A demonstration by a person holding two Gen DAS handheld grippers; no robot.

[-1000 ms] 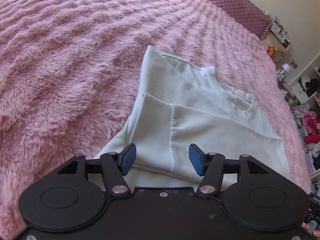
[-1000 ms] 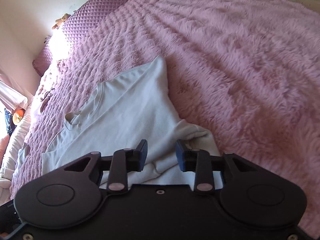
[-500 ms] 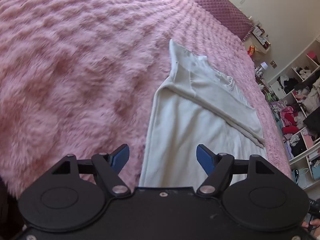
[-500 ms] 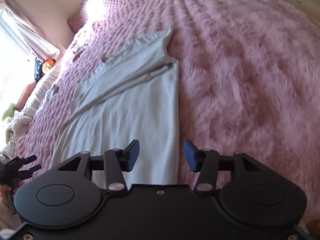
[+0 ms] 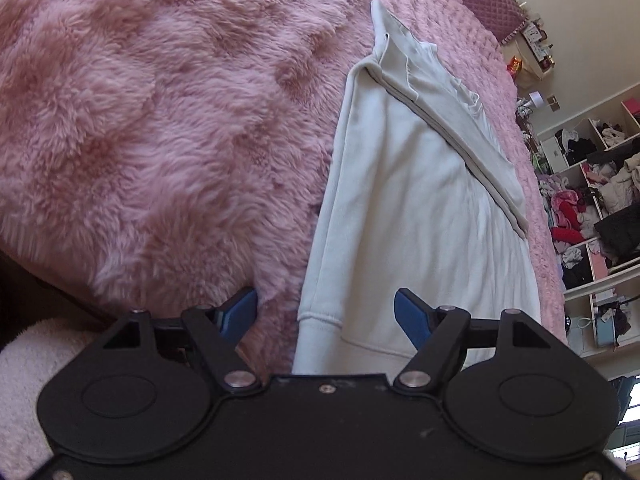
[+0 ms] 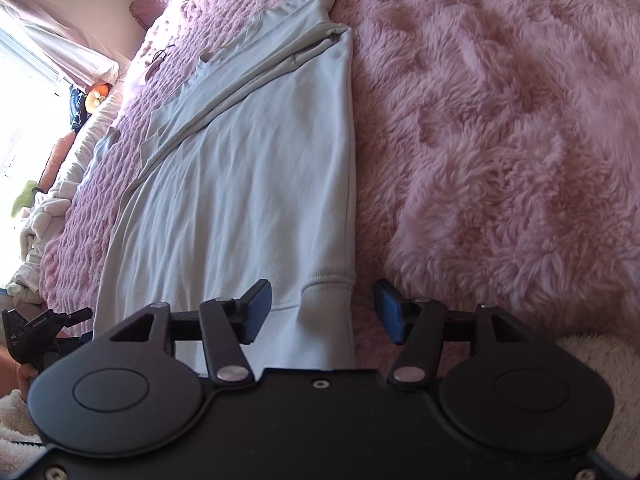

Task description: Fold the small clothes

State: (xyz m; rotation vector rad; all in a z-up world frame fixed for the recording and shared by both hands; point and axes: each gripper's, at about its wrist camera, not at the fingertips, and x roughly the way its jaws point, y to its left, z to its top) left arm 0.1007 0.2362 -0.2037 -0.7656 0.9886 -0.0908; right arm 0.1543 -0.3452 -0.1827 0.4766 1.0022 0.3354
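While both tools hover at the near edge of the bed, we've got the pale grey top (image 5: pixel 404 216) laid out lengthwise on the fluffy pink blanket (image 5: pixel 152 128), hem toward us and neck end pointing off toward 12 o'clock. One sleeve is folded diagonally across the upper part of the body, running from about 11 down to 3 o'clock in the left wrist view.

Our left gripper (image 5: pixel 326 312) has its blue pads spread wide, nothing between them but air; the top's left hem corner sits right in that gap, below the fingers as far as we can tell. Our right gripper (image 6: pixel 323 308) is spread too, straddling the opposite hem corner, with the garment's ribbed band (image 6: pixel 328 284) just past the left pad. Whether either pad actually touches the fabric, we can't tell.

Off at 3 o'clock in the left view there's a set of white shelves (image 5: pixel 592 200) stuffed with clothes. In the right view, a bright window with a pink curtain (image 6: pixel 60 28) sits at 10 o'clock, and the other gripper peeks in at 8 o'clock.
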